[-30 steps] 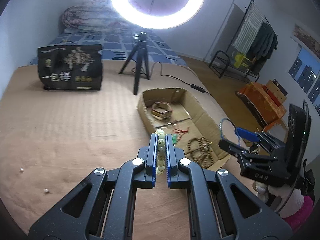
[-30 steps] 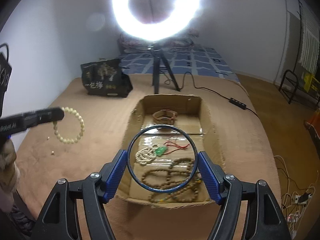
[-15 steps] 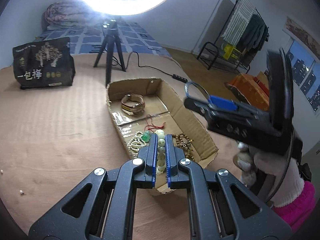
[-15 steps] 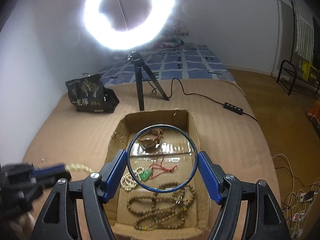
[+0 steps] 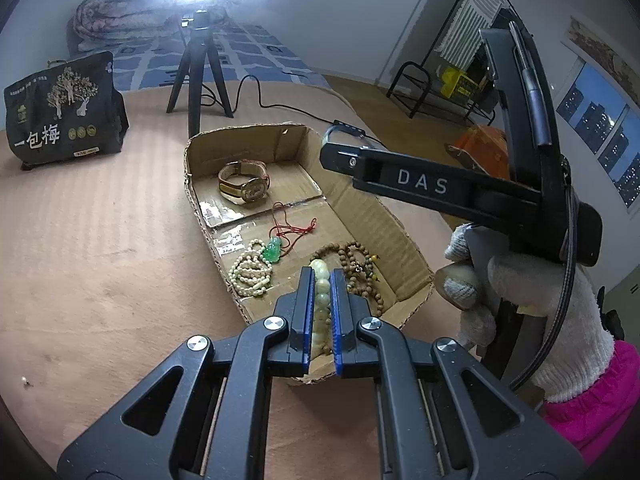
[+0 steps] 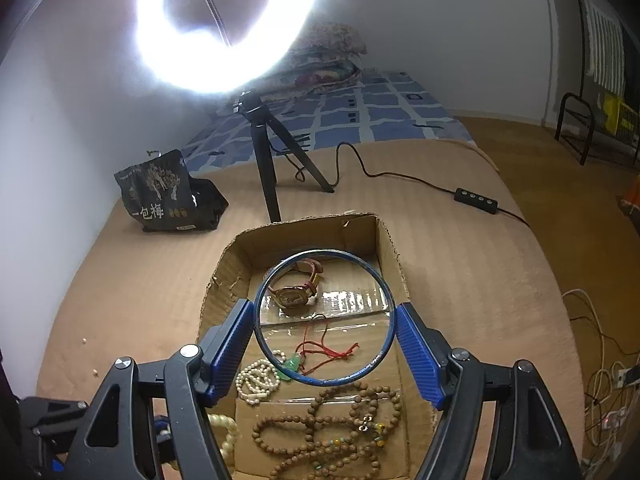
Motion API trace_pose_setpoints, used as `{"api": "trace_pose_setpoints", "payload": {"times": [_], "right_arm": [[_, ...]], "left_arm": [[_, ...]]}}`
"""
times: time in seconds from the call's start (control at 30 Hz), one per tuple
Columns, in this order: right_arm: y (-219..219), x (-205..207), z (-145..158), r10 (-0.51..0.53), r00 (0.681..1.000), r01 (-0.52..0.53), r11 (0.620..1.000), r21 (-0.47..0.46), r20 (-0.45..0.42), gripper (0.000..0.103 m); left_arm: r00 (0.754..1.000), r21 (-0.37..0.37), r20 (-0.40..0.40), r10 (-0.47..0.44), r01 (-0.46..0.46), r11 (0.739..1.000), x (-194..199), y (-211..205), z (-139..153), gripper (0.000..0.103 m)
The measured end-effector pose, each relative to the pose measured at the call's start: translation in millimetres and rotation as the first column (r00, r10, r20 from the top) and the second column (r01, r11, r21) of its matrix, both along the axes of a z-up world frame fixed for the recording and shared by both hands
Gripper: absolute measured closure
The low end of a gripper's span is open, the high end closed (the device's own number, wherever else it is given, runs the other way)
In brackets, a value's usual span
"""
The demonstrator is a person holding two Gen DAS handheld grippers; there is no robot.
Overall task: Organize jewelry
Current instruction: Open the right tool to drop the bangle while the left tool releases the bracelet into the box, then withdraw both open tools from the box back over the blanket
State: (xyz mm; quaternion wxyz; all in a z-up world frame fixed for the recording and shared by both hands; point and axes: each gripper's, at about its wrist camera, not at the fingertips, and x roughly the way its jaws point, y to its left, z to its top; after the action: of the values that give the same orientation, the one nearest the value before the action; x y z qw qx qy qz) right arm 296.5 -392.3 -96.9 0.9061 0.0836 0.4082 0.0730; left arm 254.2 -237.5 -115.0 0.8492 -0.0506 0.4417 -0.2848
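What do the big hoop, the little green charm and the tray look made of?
The blue bangle looks like glass or clear plastic: thin, translucent and glossy, with the box showing through it. The green pendant looks like jade or glass: shiny, see-through green on a red cord. The cardboard box is plainly corrugated cardboard: matte brown with ridged, torn edges.

A string of pale, creamy round beads (image 5: 321, 292) is pinched between two blue pads over the near end of an open brown cardboard box (image 5: 372, 216). A thin blue ring bangle (image 6: 325, 318) is held upright above the box. Inside lie a gold watch (image 5: 244, 187), a green pendant on red cord (image 5: 273, 249), small white beads (image 5: 250, 272) and brown wooden beads (image 6: 332, 432).
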Motion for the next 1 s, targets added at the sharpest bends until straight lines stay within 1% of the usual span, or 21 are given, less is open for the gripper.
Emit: {"api": "trace_pose_setpoints", "payload": {"times": [0.07, 0.13, 0.33, 0.57, 0.73, 0.8, 0.83, 0.87, 0.9, 0.93, 1.0], "right_arm": [[0, 0, 0, 0.000, 1.000, 0.000, 1.000, 0.006, 0.000, 0.022], [0, -1, 0, -0.007, 1.000, 0.007, 1.000, 0.002, 0.004, 0.020], [-2, -4, 3, -0.022, 1.000, 0.022, 1.000, 0.001, 0.011, 0.020], [-1, -11, 11, -0.031, 0.999, 0.031, 1.000, -0.005, 0.029, 0.019], [2, -17, 20, -0.037, 0.998, 0.038, 0.999, -0.011, 0.056, 0.016], [5, -20, 23, -0.036, 0.997, 0.036, 0.999, -0.011, 0.067, 0.016], [7, -21, 25, -0.036, 0.997, 0.037, 0.999, -0.014, 0.072, 0.015], [8, -22, 26, -0.036, 0.996, 0.038, 0.999, -0.018, 0.076, 0.014], [10, -23, 28, -0.036, 0.996, 0.038, 0.999, -0.023, 0.083, 0.013], [13, -25, 30, -0.034, 0.995, 0.037, 0.999, -0.027, 0.091, 0.012], [19, -27, 34, -0.036, 0.994, 0.040, 0.999, -0.035, 0.107, 0.010]], "left_arm": [[1.000, -0.004, -0.005, -0.006, 0.006, 1.000, 0, 0, 0, 0.098], [1.000, 0.006, -0.005, -0.014, 0.014, 1.000, -1, 0, 0, 0.098], [1.000, 0.025, -0.001, -0.005, 0.005, 1.000, -2, 5, -1, 0.098], [1.000, 0.040, 0.017, 0.004, -0.005, 0.999, -9, 14, 3, 0.098], [1.000, 0.068, 0.023, 0.007, -0.009, 0.998, -14, 27, 3, 0.098], [0.999, 0.085, 0.028, 0.022, -0.024, 0.996, -15, 35, 2, 0.097], [0.999, 0.090, 0.029, 0.029, -0.031, 0.995, -16, 39, 2, 0.089], [0.999, 0.091, 0.031, 0.038, -0.041, 0.995, -16, 44, 2, 0.076], [0.998, 0.086, 0.041, 0.052, -0.055, 0.995, -17, 51, 3, 0.070], [0.997, 0.085, 0.052, 0.064, -0.069, 0.994, -18, 56, 4, 0.067], [0.994, 0.093, 0.067, 0.087, -0.093, 0.991, -18, 68, 6, 0.067]]}}
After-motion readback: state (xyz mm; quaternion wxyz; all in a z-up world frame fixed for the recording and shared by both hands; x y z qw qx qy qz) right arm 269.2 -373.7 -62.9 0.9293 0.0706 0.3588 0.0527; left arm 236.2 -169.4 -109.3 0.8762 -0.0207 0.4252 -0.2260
